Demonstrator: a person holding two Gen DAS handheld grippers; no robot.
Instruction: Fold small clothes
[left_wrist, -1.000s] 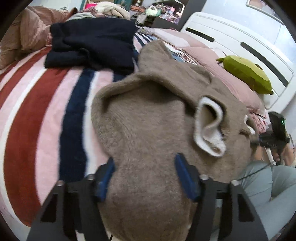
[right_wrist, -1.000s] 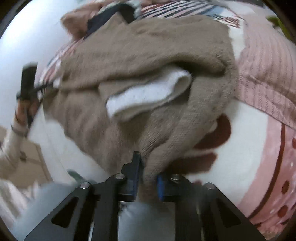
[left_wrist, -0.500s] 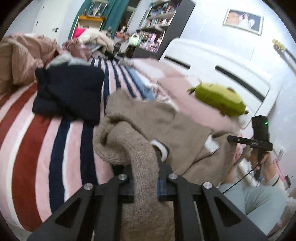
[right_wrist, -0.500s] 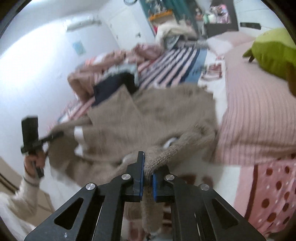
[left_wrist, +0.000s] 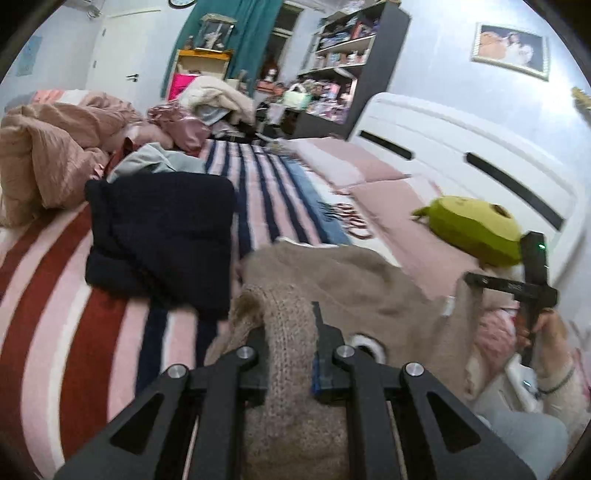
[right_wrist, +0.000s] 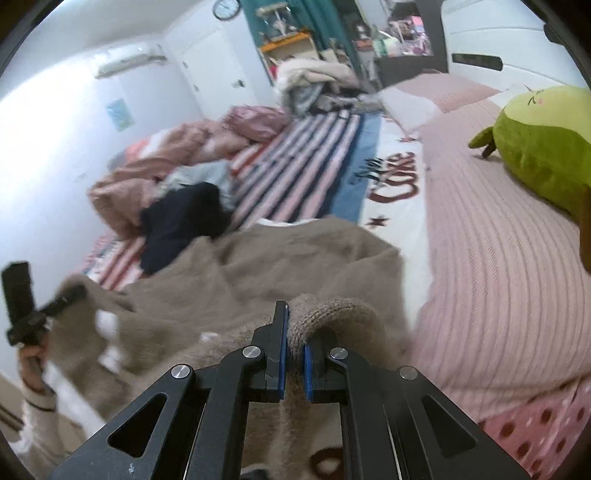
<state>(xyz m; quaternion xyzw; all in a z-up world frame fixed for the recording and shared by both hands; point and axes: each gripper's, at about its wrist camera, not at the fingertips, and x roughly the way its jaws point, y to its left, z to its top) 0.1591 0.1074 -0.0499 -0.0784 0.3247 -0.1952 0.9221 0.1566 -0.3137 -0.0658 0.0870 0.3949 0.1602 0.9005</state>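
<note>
Firmly between both fingers (left_wrist: 258, 354): sweater (left_wrist: 343, 280).

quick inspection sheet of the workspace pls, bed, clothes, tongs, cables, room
surface: bed with red, pink and navy striped blanket
job's things: beige knitted sweater, bunched, partly lifted
clutter: dark navy folded garment; green plush toy; crumpled pink duvet
grippers: left tongs shut on the sweater's ribbed edge; right tongs shut on another ribbed edge
cables: nothing seen
surroundings: dark bookshelf, teal curtain, white headboard
</note>
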